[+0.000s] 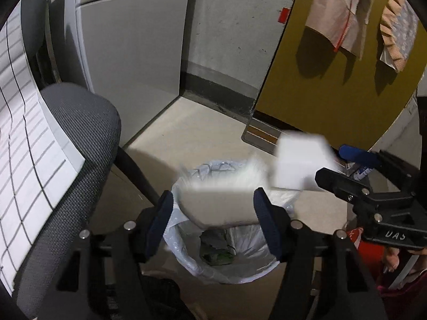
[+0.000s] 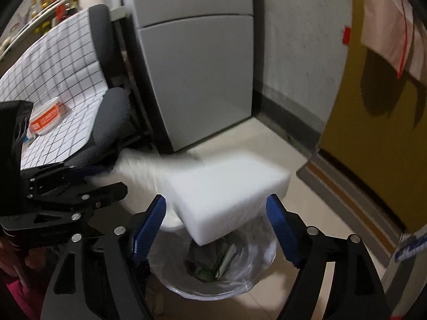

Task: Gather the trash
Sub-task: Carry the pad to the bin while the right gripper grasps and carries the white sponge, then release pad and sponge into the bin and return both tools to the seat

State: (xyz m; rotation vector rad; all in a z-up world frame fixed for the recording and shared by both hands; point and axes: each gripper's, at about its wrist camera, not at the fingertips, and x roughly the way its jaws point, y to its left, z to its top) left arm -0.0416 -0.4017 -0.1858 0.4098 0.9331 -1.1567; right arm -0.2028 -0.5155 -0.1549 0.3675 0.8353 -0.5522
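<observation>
White rectangular foam block (image 2: pixel 226 186) loose between parted blue pads of right gripper (image 2: pixel 216 229), above white-bag-lined round trash bin (image 2: pixel 213 280). Blurred pale flat piece (image 1: pixel 216 205) between parted jaws of left gripper (image 1: pixel 213 221), not gripped, over same bin.

Your left gripper (image 1: pixel 213 220) stands with jaws apart over the lined bin (image 1: pixel 221 264), a blurred pale object (image 1: pixel 218 200) between the pads; contact cannot be confirmed. Your right gripper (image 1: pixel 344 165) sits at the right beside a white block (image 1: pixel 301 160). A grey chair (image 1: pixel 80 165) stands left.
</observation>
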